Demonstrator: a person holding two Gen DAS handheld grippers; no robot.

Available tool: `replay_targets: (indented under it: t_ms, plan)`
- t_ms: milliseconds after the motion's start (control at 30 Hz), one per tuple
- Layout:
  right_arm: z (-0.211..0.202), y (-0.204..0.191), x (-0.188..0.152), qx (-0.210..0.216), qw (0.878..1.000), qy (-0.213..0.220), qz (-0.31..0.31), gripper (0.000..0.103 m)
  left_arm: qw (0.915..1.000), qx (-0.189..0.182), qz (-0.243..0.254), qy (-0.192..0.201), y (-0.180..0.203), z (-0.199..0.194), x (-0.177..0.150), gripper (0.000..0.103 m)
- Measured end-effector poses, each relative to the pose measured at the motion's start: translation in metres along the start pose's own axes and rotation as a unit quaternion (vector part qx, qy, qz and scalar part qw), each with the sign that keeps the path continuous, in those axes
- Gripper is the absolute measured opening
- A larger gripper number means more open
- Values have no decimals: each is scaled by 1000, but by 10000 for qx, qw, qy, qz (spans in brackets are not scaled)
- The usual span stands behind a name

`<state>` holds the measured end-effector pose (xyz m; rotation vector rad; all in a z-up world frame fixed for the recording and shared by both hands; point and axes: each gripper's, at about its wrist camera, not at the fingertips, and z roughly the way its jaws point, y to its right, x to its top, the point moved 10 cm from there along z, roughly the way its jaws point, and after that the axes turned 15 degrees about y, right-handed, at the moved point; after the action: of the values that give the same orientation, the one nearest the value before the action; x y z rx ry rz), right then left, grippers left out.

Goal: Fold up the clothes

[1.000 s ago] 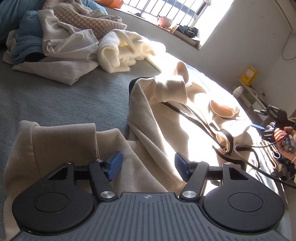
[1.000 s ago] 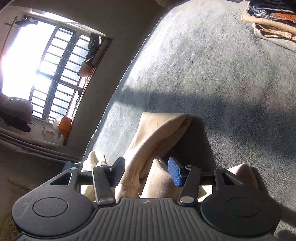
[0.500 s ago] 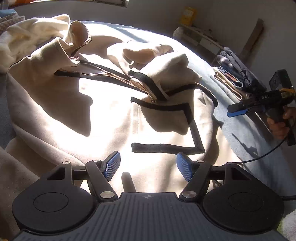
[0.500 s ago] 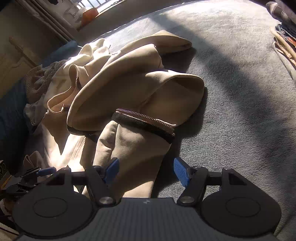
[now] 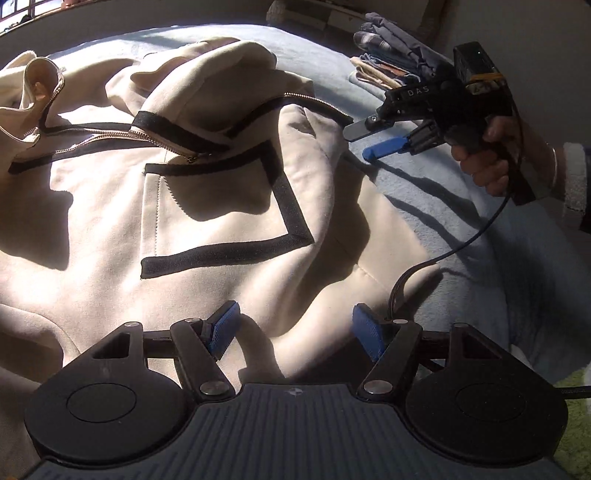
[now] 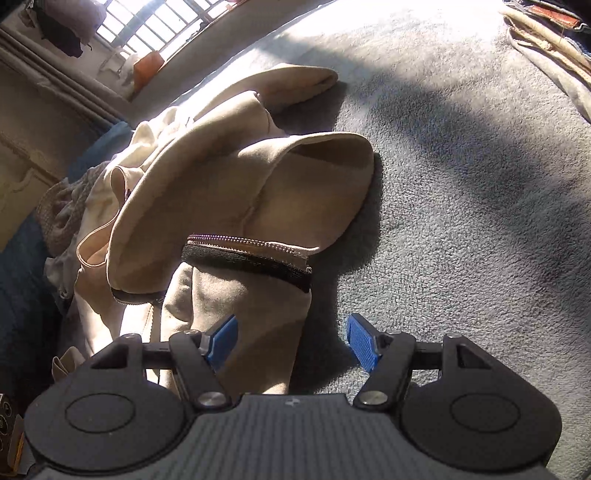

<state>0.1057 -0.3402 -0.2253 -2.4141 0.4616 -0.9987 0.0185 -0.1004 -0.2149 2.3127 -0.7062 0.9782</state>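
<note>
A cream zip-up hoodie (image 5: pixel 207 206) with black trim and an unzipped front lies rumpled across the grey blanket (image 5: pixel 436 206). My left gripper (image 5: pixel 293 332) hovers open over its lower hem, nothing between the blue pads. In the left wrist view my right gripper (image 5: pixel 369 140) is held by a hand at the garment's right edge, open, close to the black-trimmed zipper end. From the right wrist view, my right gripper (image 6: pixel 291 341) stands open just above the hoodie (image 6: pixel 240 206), whose zipper edge (image 6: pixel 255 254) lies ahead of the fingers.
Folded clothes (image 5: pixel 391 62) are stacked at the far right on the blanket, also in the right wrist view as a stack (image 6: pixel 546 40). A barred window (image 6: pixel 147 26) and more loose garments (image 6: pixel 66 206) lie beyond the hoodie. A black cable (image 5: pixel 461 243) runs from the right gripper.
Both grippers have swung over the hoodie and come closer to it. The right gripper has moved in to the garment's right edge. Both stay open.
</note>
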Motion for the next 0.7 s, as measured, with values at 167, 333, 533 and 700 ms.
replay_targets:
  t_ms: [167, 333, 533, 700]
  plan:
    - [8, 10, -7, 131, 9984, 38, 548, 69, 9877, 739, -1376, 66, -48, -55, -27, 68]
    - [6, 8, -19, 448, 9926, -146, 1117, 69, 9462, 1221, -2985, 270, -88, -90, -68, 68]
    - [6, 1, -25, 364, 9918, -159, 1217, 69, 9200, 1300, -3551, 1030, -106, -74, -54, 77]
    - [7, 1, -31, 165, 9915, 69, 1287, 68, 9065, 1678, -3605, 1421, -119, -64, -30, 82]
